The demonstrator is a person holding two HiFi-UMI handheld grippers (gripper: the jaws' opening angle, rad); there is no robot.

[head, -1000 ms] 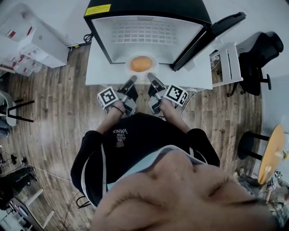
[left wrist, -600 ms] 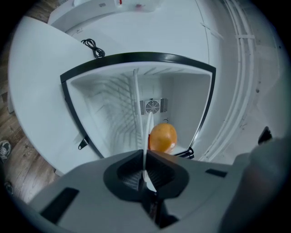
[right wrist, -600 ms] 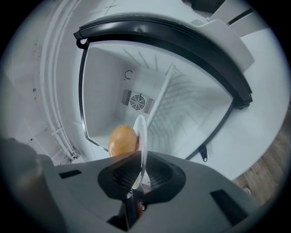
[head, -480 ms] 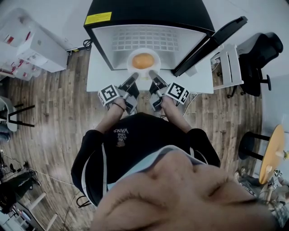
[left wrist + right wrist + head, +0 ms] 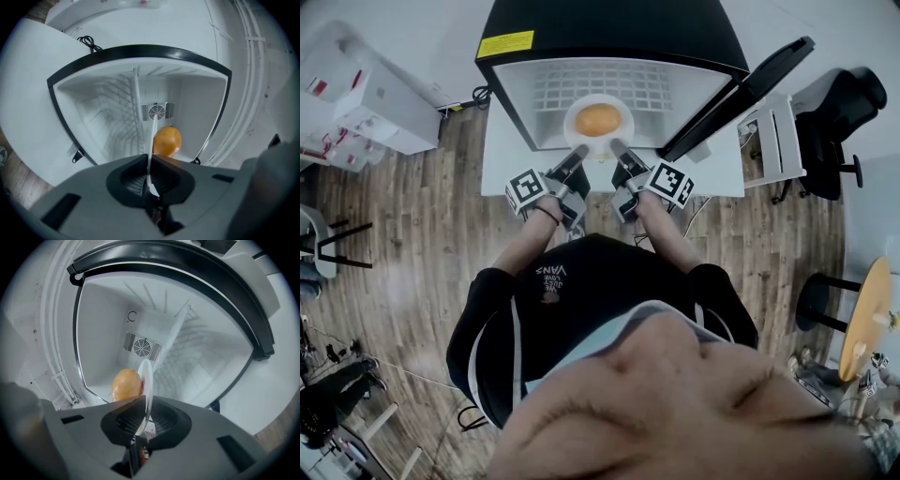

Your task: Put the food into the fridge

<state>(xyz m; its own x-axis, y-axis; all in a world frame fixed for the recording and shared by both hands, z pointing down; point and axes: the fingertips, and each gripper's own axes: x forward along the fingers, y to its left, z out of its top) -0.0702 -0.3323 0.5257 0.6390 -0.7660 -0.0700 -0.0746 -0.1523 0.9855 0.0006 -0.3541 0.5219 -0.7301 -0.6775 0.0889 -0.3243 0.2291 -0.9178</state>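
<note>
1. Left gripper [image 5: 579,150] — grey moulded jaws with dark ribbed pads, clamped on the near left rim of the plate [image 5: 573,122]. In the left gripper view the rim is seen edge-on between the pads.
2. Plate — white, thin, round, smooth and rigid. It is held about level at the mouth of the fridge [image 5: 609,33] and is judged not yet set down.
3. Food [image 5: 598,119] — one rounded orange-brown piece with a smooth skin and a slight sheen, seated at the plate's centre. Its kind cannot be told.
4. Right gripper [image 5: 617,145] — the same build, jaws pinched on the near right rim.
5. Fridge — black shell and smooth white liner, with a wire rack [image 5: 117,105] inside and a round fan grille [image 5: 157,111] on the back wall. It stands on a white table [image 5: 502,141], with the door [image 5: 741,84] swung open to the right.
6. Step in hand — insertion, as judged. Next, the plate is to be carried further in, kept level, and lowered onto a surface inside. Both grips are then to be released together, since a tilt would likely let the round food roll.
</note>
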